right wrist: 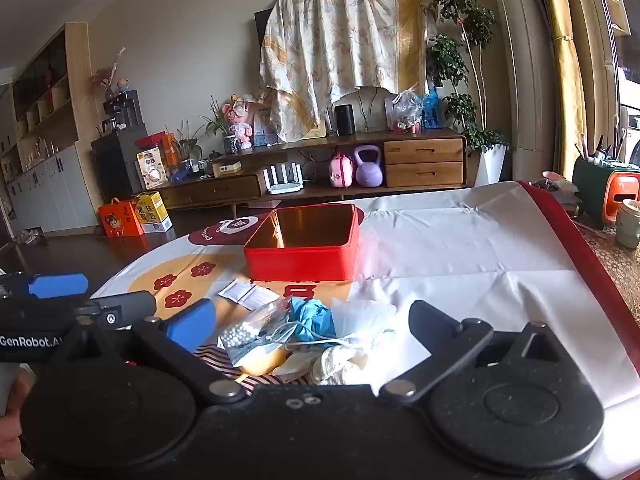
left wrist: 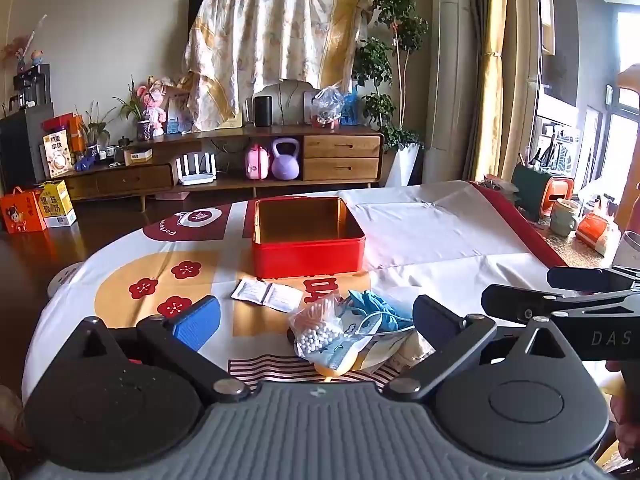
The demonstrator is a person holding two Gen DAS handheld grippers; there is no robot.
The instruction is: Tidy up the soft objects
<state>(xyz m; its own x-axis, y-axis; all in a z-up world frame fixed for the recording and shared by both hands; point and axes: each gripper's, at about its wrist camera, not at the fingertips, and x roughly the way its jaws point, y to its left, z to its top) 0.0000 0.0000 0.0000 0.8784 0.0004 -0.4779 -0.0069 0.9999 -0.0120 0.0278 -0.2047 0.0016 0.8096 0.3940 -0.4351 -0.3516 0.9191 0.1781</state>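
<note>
**Both grippers open over the pile, tin waiting empty**

Left gripper point(left wrist: 316, 316) hovered with jaws spread wide, nothing between the pads; the soft pile lay just beyond and below its fingertips. Right gripper point(right wrist: 312, 322) was equally wide apart and empty, tilted down toward the same heap. Neither touched anything.

The soft objects sat bunched near the table's near edge: a clear bag of white beads point(left wrist: 316, 334), a blue glove point(left wrist: 376, 308), a face mask with loops point(right wrist: 276, 340), a white crumpled piece point(right wrist: 362, 316), and pale cream items point(right wrist: 340, 362) underneath. Probably heaped there so either gripper could reach them. A folded paper leaflet point(left wrist: 266, 294) lay flat between pile and tin.

The red tin point(left wrist: 308, 240) stood open and empty toward the middle of the table point(left wrist: 440, 240), just behind the pile, likely the destination, lid off so items drop straight in. The cloth covering looked wrinkled but flat.

Judged: sorting not yet begun; first pick pending.
</note>
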